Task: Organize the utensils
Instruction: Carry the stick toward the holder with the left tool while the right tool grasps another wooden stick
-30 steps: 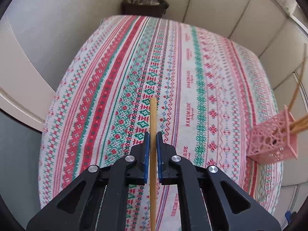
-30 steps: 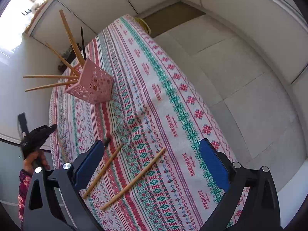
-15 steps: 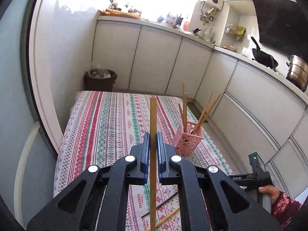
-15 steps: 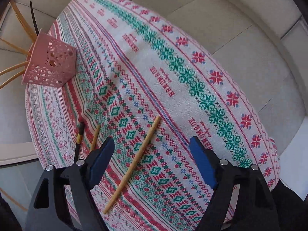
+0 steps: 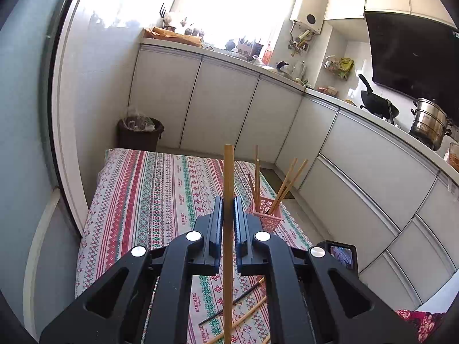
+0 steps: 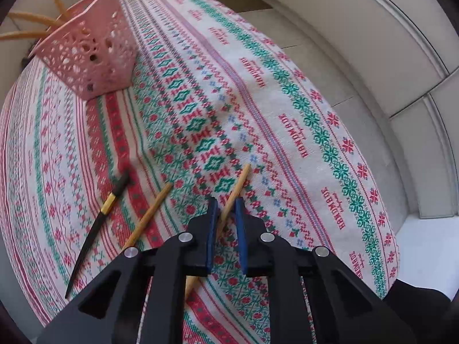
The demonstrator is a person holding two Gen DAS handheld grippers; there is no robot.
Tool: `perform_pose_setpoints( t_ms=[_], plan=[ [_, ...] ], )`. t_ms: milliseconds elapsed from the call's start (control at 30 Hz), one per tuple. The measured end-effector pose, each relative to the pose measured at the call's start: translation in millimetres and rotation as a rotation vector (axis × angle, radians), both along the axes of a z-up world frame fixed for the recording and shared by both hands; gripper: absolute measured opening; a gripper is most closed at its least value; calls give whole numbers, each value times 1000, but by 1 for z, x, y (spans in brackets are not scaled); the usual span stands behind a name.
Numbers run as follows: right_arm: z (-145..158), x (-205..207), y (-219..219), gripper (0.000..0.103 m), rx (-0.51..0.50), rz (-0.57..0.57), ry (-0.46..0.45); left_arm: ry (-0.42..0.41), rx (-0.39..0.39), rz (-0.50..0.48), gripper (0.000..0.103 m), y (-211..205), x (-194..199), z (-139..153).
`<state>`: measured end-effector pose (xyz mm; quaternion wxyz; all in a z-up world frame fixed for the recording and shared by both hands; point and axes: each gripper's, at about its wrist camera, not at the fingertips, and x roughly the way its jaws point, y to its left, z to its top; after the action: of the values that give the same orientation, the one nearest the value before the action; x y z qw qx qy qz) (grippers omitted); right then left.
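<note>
Wooden chopstick: it is clamped upright between the closed jaws of the left hand-held gripper, its tip raised well above them and its lower end hanging below. It is judged to be carried this way so that it can be dropped end-first into the holder.

Pink holder: a perforated plastic basket is stood on the bench, just right of and beyond the left hand-held gripper in the left wrist view. Several chopsticks are already leaned in it, fanned against its rim.

Right hand-held gripper: its blue pads are drawn close about a pale chopstick lying on the cloth. Whether the pads are pressed fully on the stick cannot be told; a narrow gap seems to be left. The stick is crossed at an angle, its tip pointing ahead and right.

Loose pieces: a second wooden chopstick and a black chopstick with a gold band are laid left of the right hand-held gripper, apart from it, near the front edge.

Bench: it is covered by a striped red, green and white cloth, on which everything rests.

Progress: sorting is judged partly done, with one stick in the air and three on the cloth.
</note>
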<state>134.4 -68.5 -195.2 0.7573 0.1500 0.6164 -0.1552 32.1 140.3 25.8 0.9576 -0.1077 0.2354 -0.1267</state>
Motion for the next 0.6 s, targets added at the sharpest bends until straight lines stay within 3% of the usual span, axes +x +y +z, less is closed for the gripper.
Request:
perform_pose_setpoints(
  t_ms=[67,133,167,367,600],
  plan=[
    [-1,-4,-7,8,92,4,-26,9,-2,-12,6,-1,0,-3],
    [-2,-11,-23,6,250,-9,-79,11,-13,-25,6,0,-1,-5],
    [3,-17,-30,6,272,-16,-121,12,-19,-32,6,0,-1,-6],
    [71,-60,-33,6,208,153,-451,0,-12,-45,6,-7,-8,-4],
    [135,-106,-24,6,119,288,-705,-46,27,-72,6,-37,-21,5]
  ],
)
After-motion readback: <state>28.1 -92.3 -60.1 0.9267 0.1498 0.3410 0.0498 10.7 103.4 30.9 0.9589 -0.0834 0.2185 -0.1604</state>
